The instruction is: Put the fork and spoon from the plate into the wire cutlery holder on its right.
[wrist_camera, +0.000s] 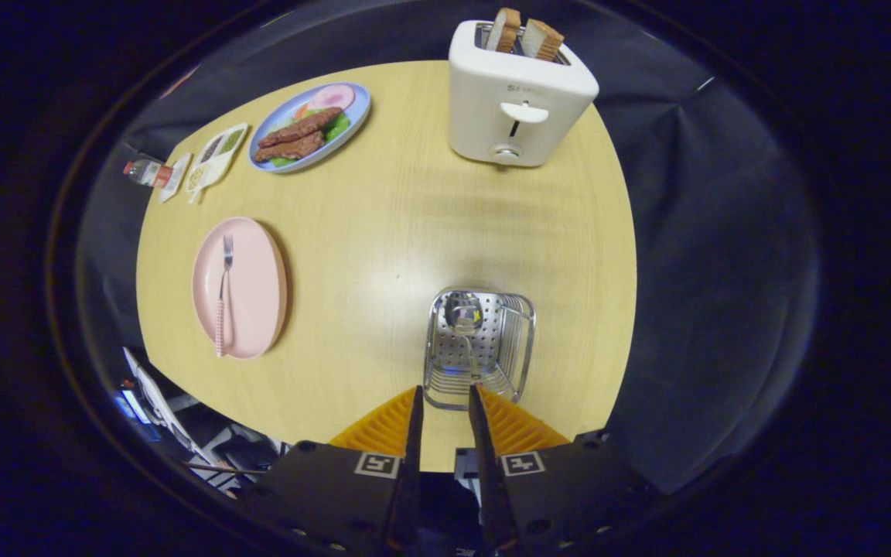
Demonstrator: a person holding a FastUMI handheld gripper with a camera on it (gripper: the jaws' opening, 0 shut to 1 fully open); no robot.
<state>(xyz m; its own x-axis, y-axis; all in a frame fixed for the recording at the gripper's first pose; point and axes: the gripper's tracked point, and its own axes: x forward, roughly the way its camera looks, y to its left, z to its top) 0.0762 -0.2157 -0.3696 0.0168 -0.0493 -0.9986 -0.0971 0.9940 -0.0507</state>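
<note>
Orange fingers (395, 422) frame the near edge of the wire holder (479, 348), and the gripper (445, 398) hovers above it with its jaws parted a little, nothing between them but bare table. The spoon (465, 321) is in the holder, bowl toward the far end, handle running back toward the fingers. Over to the left, well apart, the pink plate (256, 288) sits on the wooden table (414, 216) with the fork (223, 294) lying lengthwise on it, tines away, checked handle reaching the plate's near rim. Beyond the holder stands a white toaster (515, 97) with two slices of toast (524, 35) poking up. Far left, a blue plate (360, 116) of food, a small divided dish (215, 155) beside it, and a bottle (145, 172) at the table's edge.
</note>
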